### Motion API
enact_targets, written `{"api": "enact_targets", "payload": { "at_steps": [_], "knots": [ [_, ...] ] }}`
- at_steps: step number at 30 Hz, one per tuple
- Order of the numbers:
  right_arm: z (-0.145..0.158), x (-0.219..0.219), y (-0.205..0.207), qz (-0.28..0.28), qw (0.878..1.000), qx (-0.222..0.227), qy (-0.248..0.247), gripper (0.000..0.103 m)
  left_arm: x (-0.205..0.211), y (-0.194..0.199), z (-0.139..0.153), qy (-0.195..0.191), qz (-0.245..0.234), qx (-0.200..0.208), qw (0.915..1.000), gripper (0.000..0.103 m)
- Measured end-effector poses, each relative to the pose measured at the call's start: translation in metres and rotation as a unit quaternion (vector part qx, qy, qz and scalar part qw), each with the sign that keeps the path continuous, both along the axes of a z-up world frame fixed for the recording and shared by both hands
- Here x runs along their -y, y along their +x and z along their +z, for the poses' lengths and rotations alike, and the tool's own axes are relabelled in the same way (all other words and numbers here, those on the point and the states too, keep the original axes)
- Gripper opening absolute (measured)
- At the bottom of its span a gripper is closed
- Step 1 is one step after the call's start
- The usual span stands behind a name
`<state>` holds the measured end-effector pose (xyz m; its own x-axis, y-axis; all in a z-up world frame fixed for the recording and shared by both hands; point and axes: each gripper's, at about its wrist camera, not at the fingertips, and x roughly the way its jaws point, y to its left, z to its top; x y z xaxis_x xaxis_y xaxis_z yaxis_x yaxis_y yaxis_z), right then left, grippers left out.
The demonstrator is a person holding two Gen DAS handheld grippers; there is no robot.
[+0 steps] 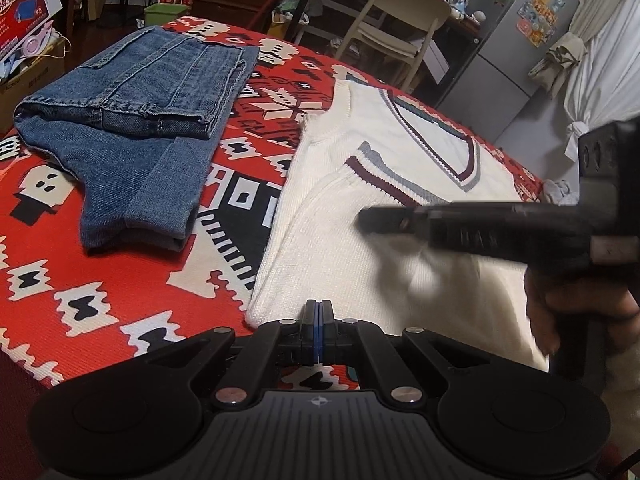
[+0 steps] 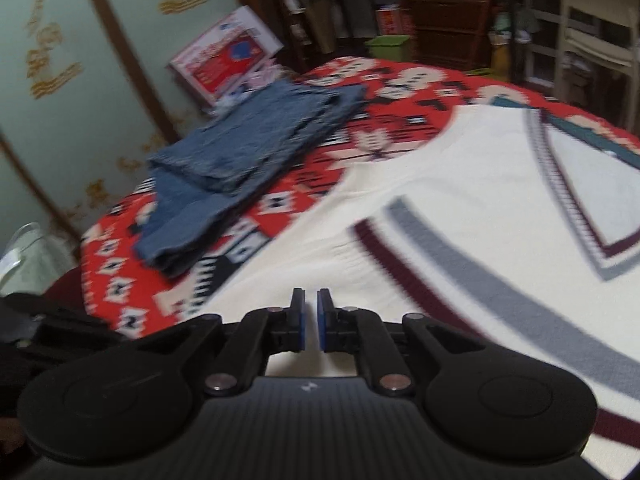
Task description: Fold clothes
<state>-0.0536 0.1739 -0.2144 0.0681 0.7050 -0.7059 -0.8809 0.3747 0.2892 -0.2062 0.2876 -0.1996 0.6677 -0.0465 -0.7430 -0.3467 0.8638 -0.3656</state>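
- My left gripper (image 1: 319, 326), pads pressed together and holding nothing, sits at the near hem of the cream V-neck sweater (image 1: 360, 208), which lies flat on the red patterned blanket (image 1: 100, 304).
- My right gripper (image 2: 310, 320), pads slightly parted and empty, hovers over the sweater, likely readying a fold.
- The folded jeans (image 1: 132, 120) lie apart to the left, leaving the sweater room.
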Motion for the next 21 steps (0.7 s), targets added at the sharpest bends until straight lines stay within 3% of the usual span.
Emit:
{"api": "enact_targets", "payload": {
  "at_steps": [3, 9, 11, 17, 19, 21],
  "knots": [
    [-0.002, -0.009, -0.014, 0.033, 0.999, 0.004, -0.002, 0.007, -0.003, -0.001, 0.000, -0.002, 0.007, 0.000, 1.0000, 0.000],
    [-0.002, -0.011, 0.017, -0.059, 0.998, 0.032, -0.006, 0.007, -0.007, -0.002, 0.000, -0.005, 0.013, -0.001, 0.9999, 0.001],
    [-0.002, -0.010, 0.025, -0.063, 0.998, 0.023, -0.004, 0.007, -0.007, -0.002, 0.000, -0.003, 0.013, -0.002, 0.9999, 0.001],
    [-0.005, -0.025, -0.010, 0.059, 0.998, -0.019, -0.002, 0.007, -0.014, -0.005, 0.001, -0.017, 0.031, -0.003, 0.9994, 0.001],
    [-0.006, -0.029, -0.021, 0.078, 0.997, -0.014, -0.005, 0.007, -0.017, -0.008, 0.001, -0.016, 0.039, -0.005, 0.9991, 0.001],
    [-0.007, -0.032, -0.017, 0.060, 0.998, -0.003, -0.006, 0.007, -0.020, -0.011, 0.000, -0.021, 0.043, -0.006, 0.9988, 0.002]
  ]
}}
